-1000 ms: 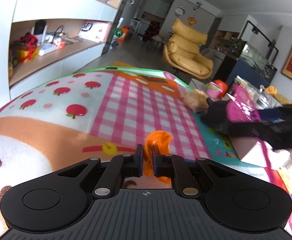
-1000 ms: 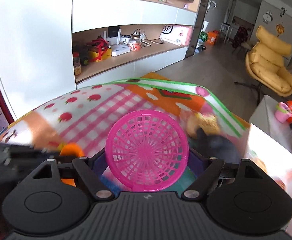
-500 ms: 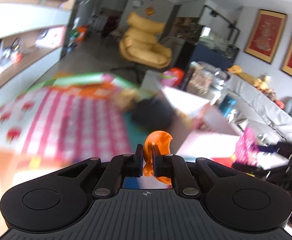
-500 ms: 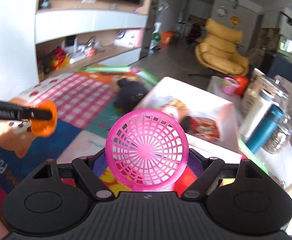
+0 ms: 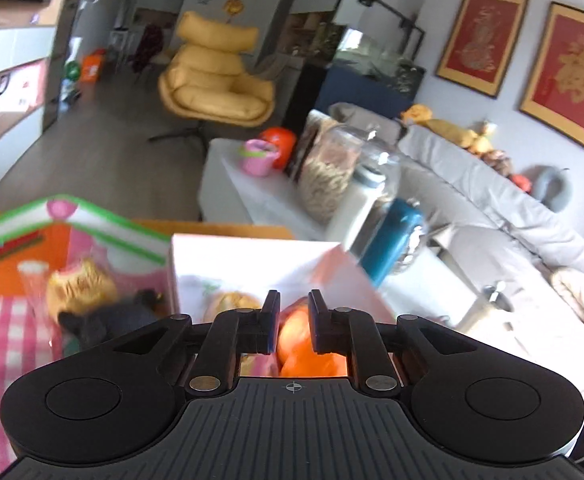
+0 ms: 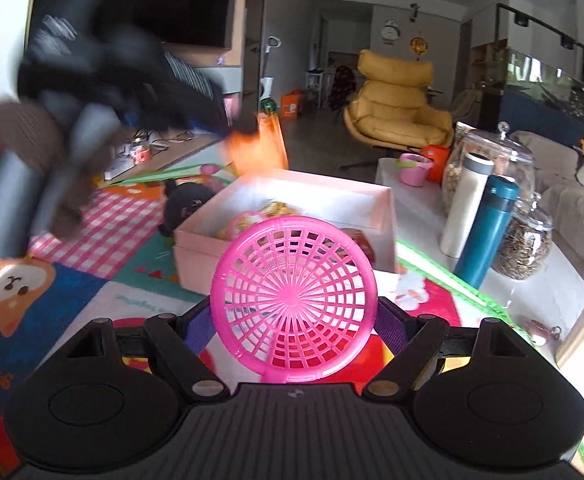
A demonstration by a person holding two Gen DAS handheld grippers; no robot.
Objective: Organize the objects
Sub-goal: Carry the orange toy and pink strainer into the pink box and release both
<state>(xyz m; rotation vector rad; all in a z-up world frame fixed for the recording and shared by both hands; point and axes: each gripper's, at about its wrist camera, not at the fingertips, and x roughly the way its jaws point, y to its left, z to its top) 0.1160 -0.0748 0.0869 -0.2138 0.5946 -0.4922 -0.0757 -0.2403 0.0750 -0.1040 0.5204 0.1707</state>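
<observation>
Left gripper [image 5: 290, 322] hanging over the white box [image 5: 252, 264], jaws just been opening, orange toy [image 5: 305, 344] loose between them. Right gripper [image 6: 293, 320] pinching the pink basket [image 6: 293, 306], just short of that box.

Your right hand-held gripper [image 6: 295, 322] is black and carries a bright pink basket [image 6: 293, 299] with an open lattice pattern. The toy [image 5: 305, 340] at your black left hand-held gripper [image 5: 290, 326] is orange. The box [image 6: 288, 216] is pale pink, the play mat [image 6: 104, 224] has pink-white checks and green edges, the armchair [image 6: 397, 108] is yellow.
</observation>
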